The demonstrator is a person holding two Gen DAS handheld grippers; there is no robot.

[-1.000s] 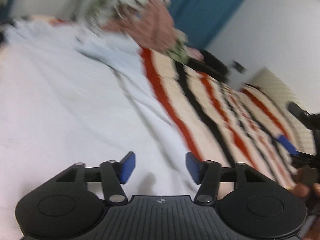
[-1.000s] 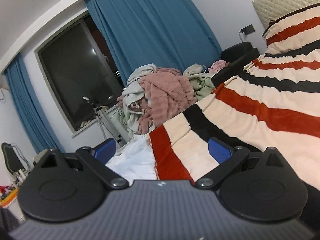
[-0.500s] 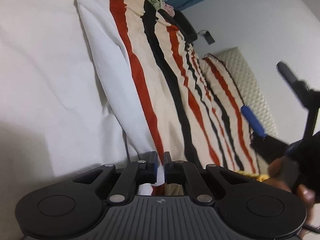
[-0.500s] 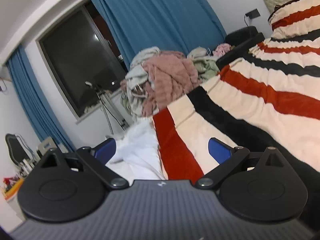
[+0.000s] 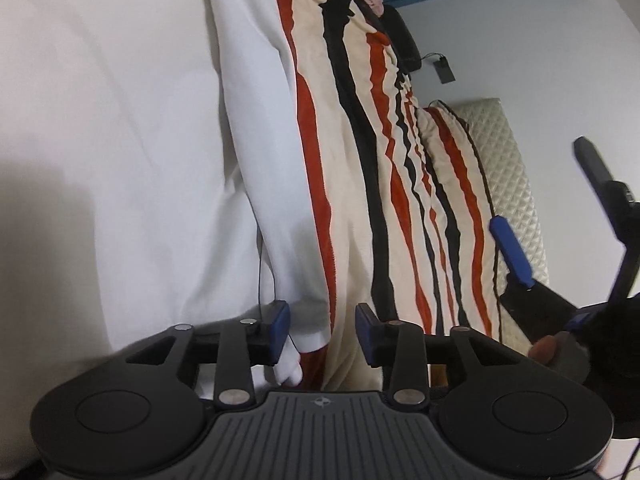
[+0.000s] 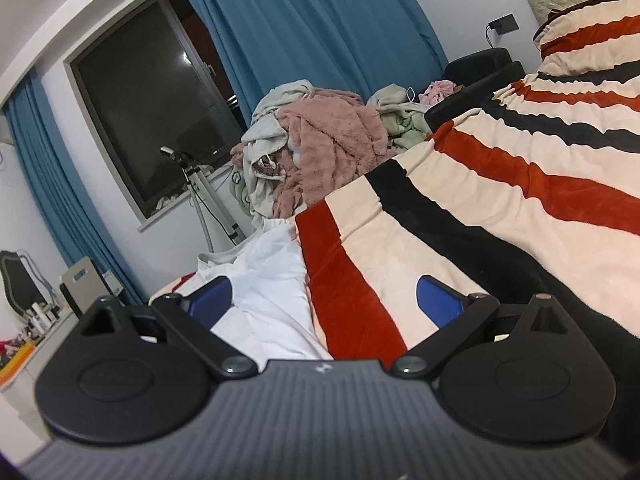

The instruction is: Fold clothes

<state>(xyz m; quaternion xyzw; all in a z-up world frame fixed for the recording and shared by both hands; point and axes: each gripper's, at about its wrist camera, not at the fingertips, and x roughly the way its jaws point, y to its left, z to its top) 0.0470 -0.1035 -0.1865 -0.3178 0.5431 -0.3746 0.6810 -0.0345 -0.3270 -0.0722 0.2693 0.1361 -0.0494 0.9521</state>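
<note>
White cotton garment (image 5: 120,152) spread on the bed over the red, black and cream striped fleece blanket (image 5: 352,184); its long sleeve (image 5: 264,168) runs along the blanket's nearest red stripe. The sleeve's cuff end drops behind the left claw (image 5: 322,330) body, so its tip is cut off from sight. Left claw released, blue pads apart, the cuff lying between them against the left pad; contact cannot be confirmed. Half a second earlier these pads were pinched together on the cuff. Right claw (image 6: 326,300) released and wide, low over the blanket beside the garment (image 6: 272,292), much as before; only one blue pad of it (image 5: 512,250) shows in the left view. Beyond the blanket's far edge: heaped pink and grey laundry pile (image 6: 316,148), partly masked by blanket folds.
</note>
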